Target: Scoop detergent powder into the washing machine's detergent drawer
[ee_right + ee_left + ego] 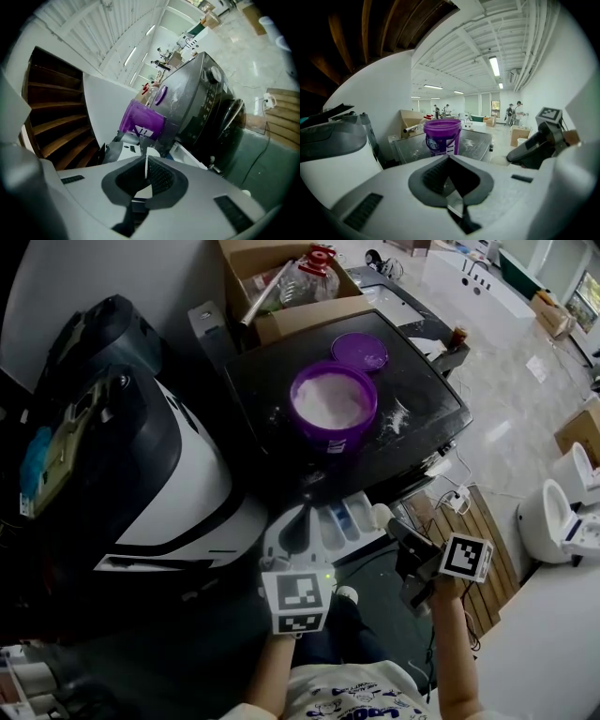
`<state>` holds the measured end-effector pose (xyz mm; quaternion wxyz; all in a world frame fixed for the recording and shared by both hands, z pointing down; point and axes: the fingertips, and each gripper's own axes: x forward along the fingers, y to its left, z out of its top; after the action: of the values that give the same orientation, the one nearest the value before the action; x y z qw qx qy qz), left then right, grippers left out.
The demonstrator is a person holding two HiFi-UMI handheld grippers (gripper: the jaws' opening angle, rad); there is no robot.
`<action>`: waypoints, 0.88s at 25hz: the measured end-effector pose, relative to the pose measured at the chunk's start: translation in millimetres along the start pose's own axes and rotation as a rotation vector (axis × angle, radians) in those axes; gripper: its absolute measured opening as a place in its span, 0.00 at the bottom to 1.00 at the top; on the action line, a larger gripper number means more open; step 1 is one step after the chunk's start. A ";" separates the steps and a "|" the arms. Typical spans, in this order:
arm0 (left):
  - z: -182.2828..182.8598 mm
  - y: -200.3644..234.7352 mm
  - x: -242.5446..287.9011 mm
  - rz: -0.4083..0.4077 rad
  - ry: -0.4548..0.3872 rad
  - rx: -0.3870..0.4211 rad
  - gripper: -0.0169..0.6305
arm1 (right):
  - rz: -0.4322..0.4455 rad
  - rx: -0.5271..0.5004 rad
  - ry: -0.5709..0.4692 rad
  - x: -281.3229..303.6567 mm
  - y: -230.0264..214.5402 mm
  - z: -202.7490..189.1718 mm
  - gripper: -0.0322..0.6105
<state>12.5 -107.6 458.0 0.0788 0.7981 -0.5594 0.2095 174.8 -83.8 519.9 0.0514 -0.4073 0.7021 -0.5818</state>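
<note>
A purple tub (pixel 333 401) of white detergent powder stands open on the dark washing machine top (pixel 427 390), with its purple lid (pixel 359 351) behind it. The white detergent drawer (pixel 345 519) is pulled out below the front edge. My right gripper (pixel 392 524) is shut on a small white scoop (pixel 380 515), held just right of the drawer. In the right gripper view the scoop's thin white handle (pixel 146 165) shows edge-on between the jaws. My left gripper (pixel 292 529) is shut and hangs at the drawer's left side. The tub (pixel 442 136) is straight ahead of it.
A large white and black machine (pixel 159 456) fills the left. An open cardboard box (pixel 281 282) with bottles sits behind the washer. Spilled powder (pixel 398 416) dusts the lid. A wooden slat mat (pixel 483 549) and white toilets (pixel 562 512) are at the right.
</note>
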 end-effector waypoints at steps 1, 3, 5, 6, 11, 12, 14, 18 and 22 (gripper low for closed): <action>-0.6 -0.2 1.4 -0.003 0.001 -0.001 0.03 | -0.011 -0.016 0.004 2.6 -1.2 -1.2 0.08; -2.0 -0.6 3.9 -0.008 0.003 -0.003 0.03 | -0.012 -0.061 0.013 10.1 -0.9 -3.8 0.08; -3.2 -0.5 5.8 -0.013 0.007 -0.003 0.03 | -0.045 -0.121 0.024 15.0 -5.3 -6.3 0.08; -3.7 0.0 6.4 -0.014 0.010 -0.004 0.03 | -0.063 -0.153 0.029 17.3 -7.8 -7.3 0.08; -7.8 3.9 8.6 -0.014 0.018 -0.008 0.03 | -0.150 -0.262 0.053 26.9 -20.3 -10.3 0.08; -8.8 4.6 8.8 -0.014 0.021 -0.009 0.03 | -0.164 -0.279 0.058 28.6 -22.4 -10.9 0.08; -10.9 6.2 9.1 -0.013 0.024 -0.013 0.03 | -0.191 -0.317 0.069 31.7 -25.9 -11.8 0.08; -14.7 9.8 9.4 -0.008 0.030 -0.020 0.03 | -0.250 -0.444 0.100 37.4 -32.8 -13.9 0.08; -18.3 12.7 8.5 -0.004 0.038 -0.023 0.03 | -0.296 -0.578 0.146 44.9 -34.0 -19.9 0.08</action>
<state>-1.3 -113.0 476.7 0.0992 0.7942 -0.5585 0.2181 151.6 -96.4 573.5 -0.2020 -0.4598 0.7730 -0.3876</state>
